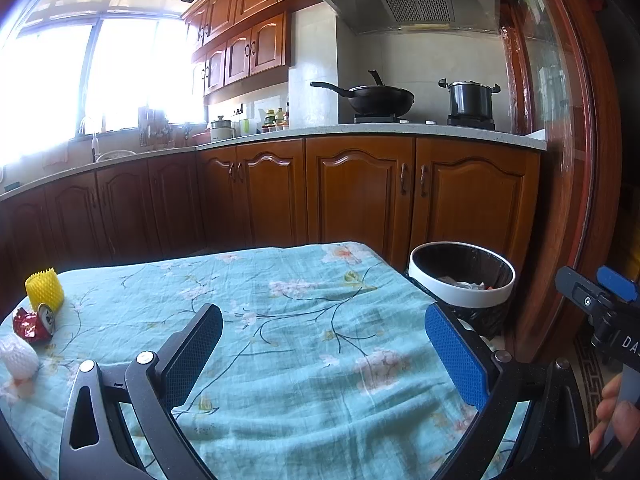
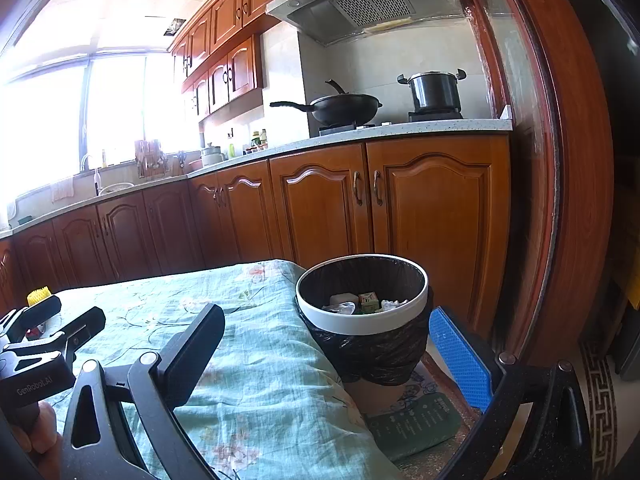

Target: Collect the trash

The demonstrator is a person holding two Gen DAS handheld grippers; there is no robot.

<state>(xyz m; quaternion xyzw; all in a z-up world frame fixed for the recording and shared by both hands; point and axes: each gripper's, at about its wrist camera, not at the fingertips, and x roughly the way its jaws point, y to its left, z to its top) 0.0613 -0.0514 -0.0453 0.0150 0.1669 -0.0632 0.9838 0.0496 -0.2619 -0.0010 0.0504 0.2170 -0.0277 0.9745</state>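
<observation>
With both grippers' jaws wide and empty, we're between pickups: crushed can (image 1: 40, 322), yellow foam net (image 1: 44, 289), white foam net (image 1: 18, 358) at tabletop (image 1: 280, 320) far-left; left gripper (image 1: 324, 354) reaches next, then bin (image 2: 362, 300).

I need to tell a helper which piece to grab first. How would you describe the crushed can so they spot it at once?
On the floral tablecloth, look to its far left corner. The crushed can lies between yellow foam netting and white foam netting; it alone is shiny red metal.

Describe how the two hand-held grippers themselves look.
Both look alike: a black frame with silver pivot bolts, one black textured pad and one blue. The left hand-held gripper body reads "GenRobot.AI"; the right hand-held gripper shows partial white lettering. Bare fingers hold the handles.
</observation>
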